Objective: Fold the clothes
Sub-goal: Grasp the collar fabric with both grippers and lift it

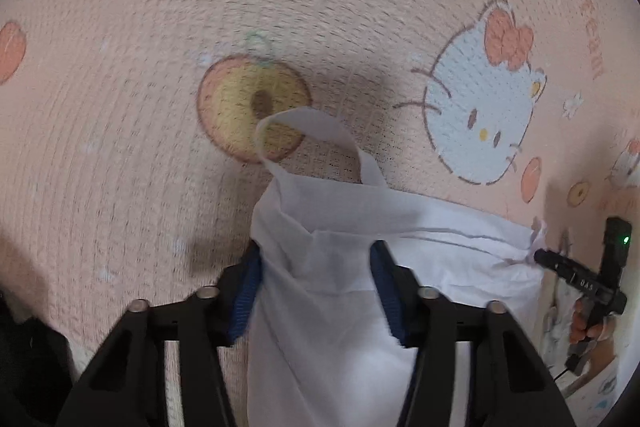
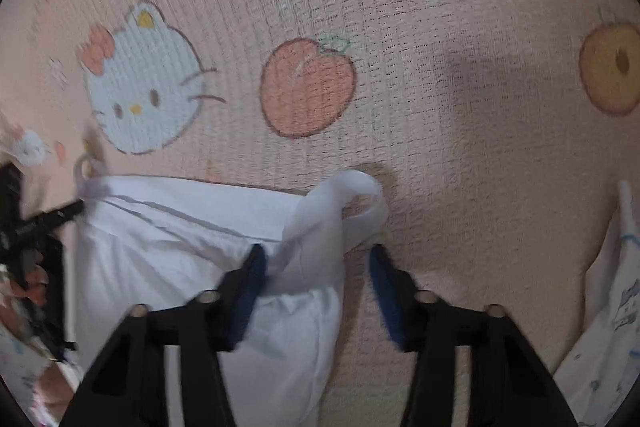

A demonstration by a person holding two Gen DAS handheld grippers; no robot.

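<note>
left wrist view: the left gripper (image 1: pixel 316 283) has the white garment (image 1: pixel 420 235) bunched between its fingers, strap loop flopping over the pink mat (image 1: pixel 120 67). right wrist view: the right gripper (image 2: pixel 316 283) stands spread, cloth only at one pad. risk: that side slips free and the fold skews.

A home: a pink cartoon-cat mat (image 1: pixel 280 7) with fruit prints.

Each gripper, left (image 1: pixel 316 291) and right (image 2: pixel 316 291), is matte black with blue ribbed pads lining its fingers (image 1: pixel 248 291), silver screws (image 1: pixel 139 305) on the linkage, and slotted arms.
</note>
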